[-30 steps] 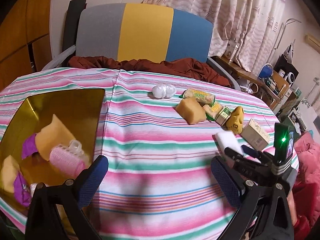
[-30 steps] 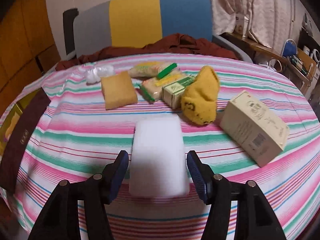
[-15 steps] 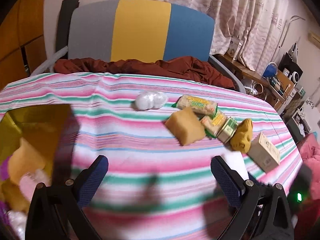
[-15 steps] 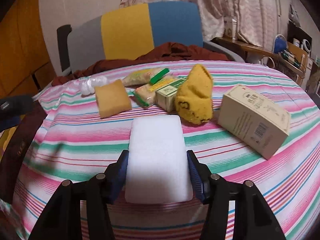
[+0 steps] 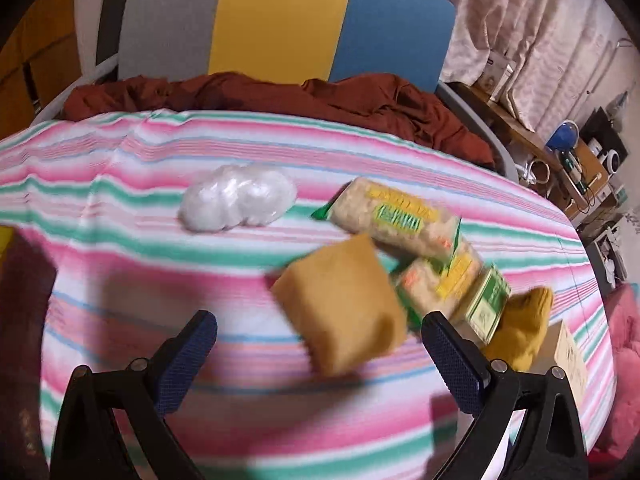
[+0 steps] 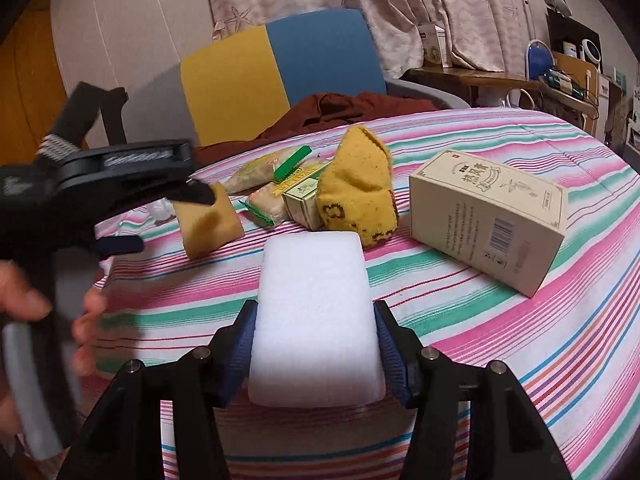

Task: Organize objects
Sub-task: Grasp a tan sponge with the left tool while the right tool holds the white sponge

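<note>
— Where's the white sponge [image 6: 316, 320]?
— Clamped between the right gripper [image 6: 316, 354] pads, its far end resting on the striped tablecloth [image 6: 480, 320].
— And the left gripper [image 5: 318, 356]?
— Fingers wide apart, empty, the orange sponge [image 5: 340, 304] just beyond and between them, snack packets [image 5: 400, 220] farther back.

Light: warm, dim indoor light, yellowish cast over both views; source out of frame.
Shadows: soft dark patch on the striped tablecloth [image 5: 132, 184] ahead of the left gripper [image 5: 320, 344]; a darker one under its right jaw.
Blur, left wrist view: strong motion smear; the tan sponge [image 5: 340, 308] and snack packets [image 5: 396, 216] have streaked edges and unreadable print.
Blur, right wrist view: mostly sharp; the cream box [image 6: 490, 216] shows crisp print, while the hand [image 6: 40, 312] at the left edge is smeared.
Glare: the white foam block [image 6: 316, 320] is nearly blown out, with little surface detail.
Distortion: fisheye bends the stripes; black vignette in the corners.
</note>
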A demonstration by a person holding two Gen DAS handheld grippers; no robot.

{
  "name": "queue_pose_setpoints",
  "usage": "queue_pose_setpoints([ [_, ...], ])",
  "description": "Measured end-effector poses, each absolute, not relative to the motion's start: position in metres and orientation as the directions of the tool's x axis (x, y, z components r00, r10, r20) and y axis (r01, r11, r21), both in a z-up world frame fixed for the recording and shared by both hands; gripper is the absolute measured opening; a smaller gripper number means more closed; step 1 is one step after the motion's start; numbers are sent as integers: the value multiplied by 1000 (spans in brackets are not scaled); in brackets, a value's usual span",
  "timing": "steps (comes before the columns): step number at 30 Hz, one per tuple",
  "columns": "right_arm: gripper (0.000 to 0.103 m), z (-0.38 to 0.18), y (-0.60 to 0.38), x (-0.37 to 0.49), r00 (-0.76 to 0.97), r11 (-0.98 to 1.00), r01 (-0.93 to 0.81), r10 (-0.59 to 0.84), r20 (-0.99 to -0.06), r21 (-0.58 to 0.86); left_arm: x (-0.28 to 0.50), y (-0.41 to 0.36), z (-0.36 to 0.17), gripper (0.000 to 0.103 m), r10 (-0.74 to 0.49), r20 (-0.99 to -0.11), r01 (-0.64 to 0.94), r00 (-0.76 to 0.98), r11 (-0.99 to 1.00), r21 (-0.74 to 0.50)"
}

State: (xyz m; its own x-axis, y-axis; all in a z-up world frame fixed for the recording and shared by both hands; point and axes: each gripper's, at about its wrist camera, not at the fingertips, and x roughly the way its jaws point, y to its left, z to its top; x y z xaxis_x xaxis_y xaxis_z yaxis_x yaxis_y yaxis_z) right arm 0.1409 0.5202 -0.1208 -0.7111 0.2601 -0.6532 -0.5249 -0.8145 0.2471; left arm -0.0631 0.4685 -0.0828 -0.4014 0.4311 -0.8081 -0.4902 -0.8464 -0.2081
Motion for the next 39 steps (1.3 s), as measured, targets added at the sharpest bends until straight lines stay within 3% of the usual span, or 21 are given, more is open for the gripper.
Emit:
queue_pose_setpoints([
  [4, 57, -121, 521, 142, -715, -814, -523, 258, -650, 253, -67, 489, -92, 102, 401, -813, -535, -422, -834, -133],
  [7, 57, -122, 521, 142, -717, -813, -523, 256, -648, 257, -69, 487, -100, 86, 402, -807, -536, -432, -835, -129],
  [17, 57, -121, 521, 143, -716, -813, -525, 262, -647, 252, -54, 462, -102, 61, 493, -745, -572, -450, -799, -184],
  [28, 57, -121, 520, 142, -706, -814, -532, 277, -652, 231, -33, 408, -94, 58, 499, -709, -522, -499, -826, -214],
  [39, 57, -120, 512, 138, -671, -814, -558, 329, -665, 161, 17, 349, -78, 58, 580, -672, -598, -461, -762, -247],
])
